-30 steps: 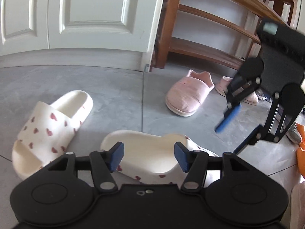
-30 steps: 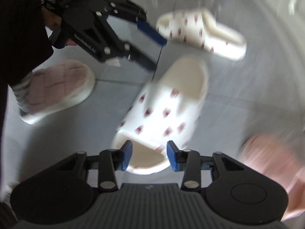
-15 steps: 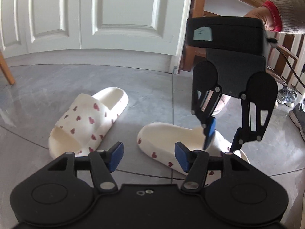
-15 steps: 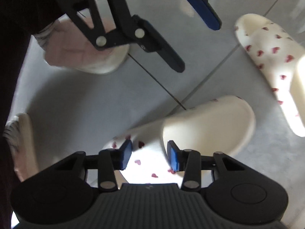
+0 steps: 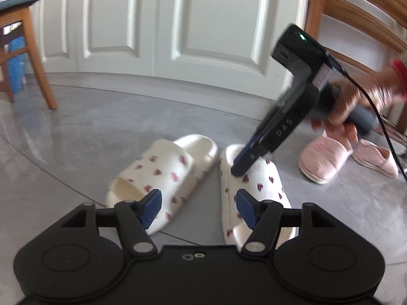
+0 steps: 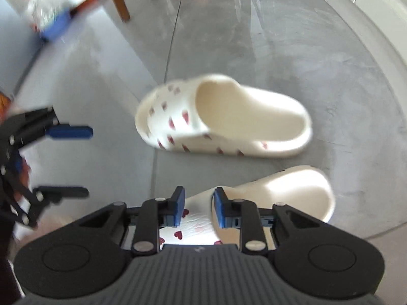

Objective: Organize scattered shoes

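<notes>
Two cream slides with red hearts lie side by side on the grey tile floor. In the left wrist view the left slide (image 5: 162, 178) and the right slide (image 5: 254, 190) lie just ahead of my open, empty left gripper (image 5: 197, 209). My right gripper (image 5: 241, 165) comes down from the upper right with its tips at the right slide's strap. In the right wrist view my right gripper (image 6: 196, 209) has its blue pads narrowly apart over that slide's strap (image 6: 254, 198); whether they pinch it is unclear. The other slide (image 6: 221, 119) lies beyond.
Two pink plush slippers (image 5: 325, 157) lie at the right by a wooden shoe rack (image 5: 356, 7). White panelled doors (image 5: 178, 25) stand behind. A wooden chair (image 5: 25, 38) stands at the far left. My left gripper (image 6: 68, 162) shows at the left of the right wrist view.
The right slide has turned and now lies parallel to the left slide, close beside it. My right gripper has stayed at its strap. My left gripper has pulled back and stayed open.
</notes>
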Demonstrator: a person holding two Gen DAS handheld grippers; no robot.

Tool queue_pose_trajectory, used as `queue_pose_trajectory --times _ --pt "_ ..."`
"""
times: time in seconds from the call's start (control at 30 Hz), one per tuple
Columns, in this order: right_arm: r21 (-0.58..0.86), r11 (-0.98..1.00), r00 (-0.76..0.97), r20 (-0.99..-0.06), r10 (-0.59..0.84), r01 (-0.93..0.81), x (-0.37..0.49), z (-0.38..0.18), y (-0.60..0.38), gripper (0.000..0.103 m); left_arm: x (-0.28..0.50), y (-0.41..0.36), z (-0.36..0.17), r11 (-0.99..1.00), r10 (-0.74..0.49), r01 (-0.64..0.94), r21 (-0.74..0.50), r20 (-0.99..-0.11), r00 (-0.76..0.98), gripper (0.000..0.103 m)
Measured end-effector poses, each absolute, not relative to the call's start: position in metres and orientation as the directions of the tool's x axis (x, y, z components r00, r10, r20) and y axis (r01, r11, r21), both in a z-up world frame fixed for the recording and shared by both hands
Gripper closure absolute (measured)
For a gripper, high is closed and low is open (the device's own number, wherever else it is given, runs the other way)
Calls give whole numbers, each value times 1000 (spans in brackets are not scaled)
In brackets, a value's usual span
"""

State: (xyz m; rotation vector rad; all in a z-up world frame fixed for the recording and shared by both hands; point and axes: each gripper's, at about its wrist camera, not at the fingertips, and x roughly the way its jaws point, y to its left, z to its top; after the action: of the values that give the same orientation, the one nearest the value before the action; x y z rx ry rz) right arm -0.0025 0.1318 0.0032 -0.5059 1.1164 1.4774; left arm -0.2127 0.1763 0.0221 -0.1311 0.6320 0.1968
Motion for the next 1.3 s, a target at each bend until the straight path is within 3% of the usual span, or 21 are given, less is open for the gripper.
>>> queue_pose_trajectory --times 0.23,0.5,0.77,0.97,1.03,1.3 --pt "475 211 -319 -799 511 -854 5 -7 143 72 -219 192 35 951 237 -307 -38 -549 802 32" --pt "525 160 -397 -780 483 -836 -5 -14 137 74 -213 195 37 941 259 -334 -45 -537 803 32" --pt "495 139 -321 -726 608 -858 -23 -14 153 74 -217 195 47 935 283 -351 -45 -501 818 30" --pt "376 108 -239 -760 604 -921 -32 7 125 68 -203 183 49 960 207 -272 -64 -491 846 26" --pt "323 104 -192 -760 621 -941 -34 21 99 53 -191 175 50 971 169 -229 -66 -488 857 25" --pt "261 219 -42 -727 686 -940 -11 49 -1 49 -140 125 62 998 -49 22 -63 -466 884 21"
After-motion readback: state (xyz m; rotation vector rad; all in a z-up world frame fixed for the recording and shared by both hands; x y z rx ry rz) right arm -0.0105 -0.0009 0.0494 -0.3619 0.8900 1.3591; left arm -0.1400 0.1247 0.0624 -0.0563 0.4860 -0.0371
